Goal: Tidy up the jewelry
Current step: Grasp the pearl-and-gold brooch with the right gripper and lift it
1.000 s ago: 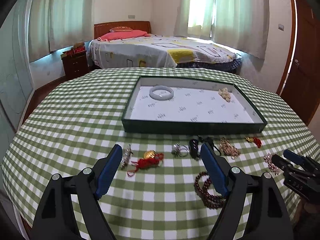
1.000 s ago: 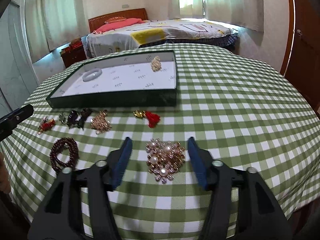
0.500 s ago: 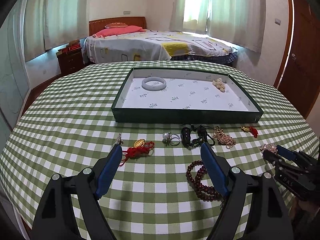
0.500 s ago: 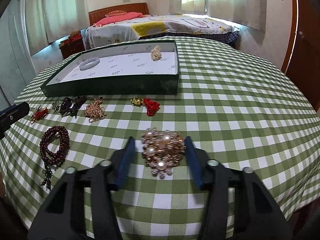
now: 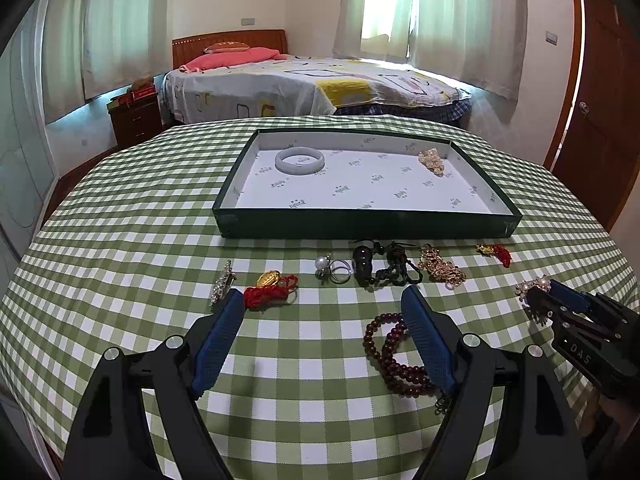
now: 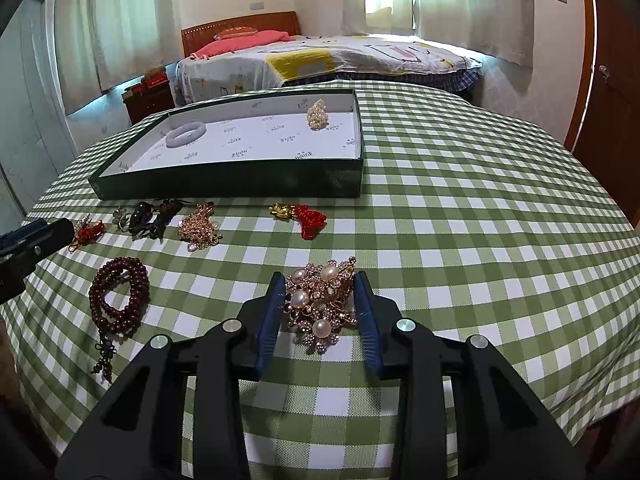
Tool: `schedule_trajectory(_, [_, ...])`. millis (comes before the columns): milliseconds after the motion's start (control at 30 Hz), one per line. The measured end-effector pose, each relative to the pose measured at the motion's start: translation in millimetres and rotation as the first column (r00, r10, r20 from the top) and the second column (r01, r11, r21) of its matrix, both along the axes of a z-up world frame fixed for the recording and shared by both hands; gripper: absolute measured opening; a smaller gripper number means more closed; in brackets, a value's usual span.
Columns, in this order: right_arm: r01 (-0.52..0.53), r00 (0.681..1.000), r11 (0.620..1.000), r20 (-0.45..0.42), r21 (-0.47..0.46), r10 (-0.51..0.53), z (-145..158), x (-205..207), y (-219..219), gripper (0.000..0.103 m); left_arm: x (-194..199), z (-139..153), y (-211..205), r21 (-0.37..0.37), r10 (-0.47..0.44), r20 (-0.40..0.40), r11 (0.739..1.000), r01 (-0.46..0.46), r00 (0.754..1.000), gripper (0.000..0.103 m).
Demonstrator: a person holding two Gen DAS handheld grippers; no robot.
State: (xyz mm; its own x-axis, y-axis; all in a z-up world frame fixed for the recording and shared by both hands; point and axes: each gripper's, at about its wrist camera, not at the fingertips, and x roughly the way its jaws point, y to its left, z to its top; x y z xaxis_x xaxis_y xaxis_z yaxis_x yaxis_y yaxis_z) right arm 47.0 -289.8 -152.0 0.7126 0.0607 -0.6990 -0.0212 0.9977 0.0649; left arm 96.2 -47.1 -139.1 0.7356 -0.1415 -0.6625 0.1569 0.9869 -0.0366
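As right gripper (image 6: 320,300) jaws close, pearl brooch (image 6: 322,300) sits btwn them.

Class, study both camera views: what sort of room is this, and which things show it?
Most likely a home bedroom: a made bed with a pink pillow, a bedside cabinet, and curtained windows behind the checked table.

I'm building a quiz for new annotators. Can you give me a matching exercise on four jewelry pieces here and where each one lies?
Things:
1. white bangle
2. pearl brooch
3. dark red bead string
4. pearl cluster

Places:
A. between the right gripper pads
B. in the tray, near its left end
C. on the checked cloth, left of the right gripper
D. in the tray, near its far right corner

Pairs: 1-B, 2-A, 3-C, 4-D
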Motion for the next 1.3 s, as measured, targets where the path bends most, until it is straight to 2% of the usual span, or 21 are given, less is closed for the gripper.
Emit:
schedule_trajectory(100, [0.001, 1.000, 1.000, 0.009, -0.001, -0.001, 2.0, -1.3, 0.9, 0.032, -0.4, -0.6, -3.1, 0.002, -0.010, -0.002, 1.000, 0.010, 1.000, 0.078])
schedule_trajectory(167, [-0.004, 1.000, 1.000, 0.015, 0.002, 0.004, 4.3, -1.5, 1.6, 0.025, -0.5, -1.2, -4.4, 0.002, -0.013, -0.004, 1.000, 0.013, 1.000, 0.078])
schedule_trajectory(800, [-0.003, 0.999, 1.000, 0.040, 0.009, 0.002, 10.2, -4.6, 3.7, 0.023, -0.6, -5.4, -10.9, 0.000, -0.038, -0.021, 0.999, 0.038, 0.999, 0.078])
schedule_trajectory(1000, [-0.011, 1.000, 0.999, 0.011, 0.030, 0.011, 6.2, -3.5, 2.2, 0.024, -0.9, -6.9, -13.9, 0.005, -0.043, -0.025, 0.999, 0.043, 0.999, 0.078])
schedule_trajectory(1100, [0.000, 1.000, 0.999, 0.001, 0.051, 0.000, 4.5, -2.5, -1.0, 0.031, -0.8, -7.1, -13.9, 0.004, -0.043, -0.026, 0.999, 0.043, 0.999, 0.078])
schedule_trajectory(1167, [0.014, 1.000, 0.998, 0.004, 0.069, -0.014, 4.7, -2.3, -4.0, 0.046, -1.1, -7.5, -13.7, 0.003, -0.041, -0.029, 0.999, 0.041, 0.999, 0.078])
schedule_trajectory(1300, [0.025, 1.000, 0.996, -0.011, 0.083, -0.024, 2.4, 2.7, -6.1, 0.048, -0.7, -8.4, -13.6, 0.003, -0.041, -0.030, 0.999, 0.041, 0.999, 0.078])
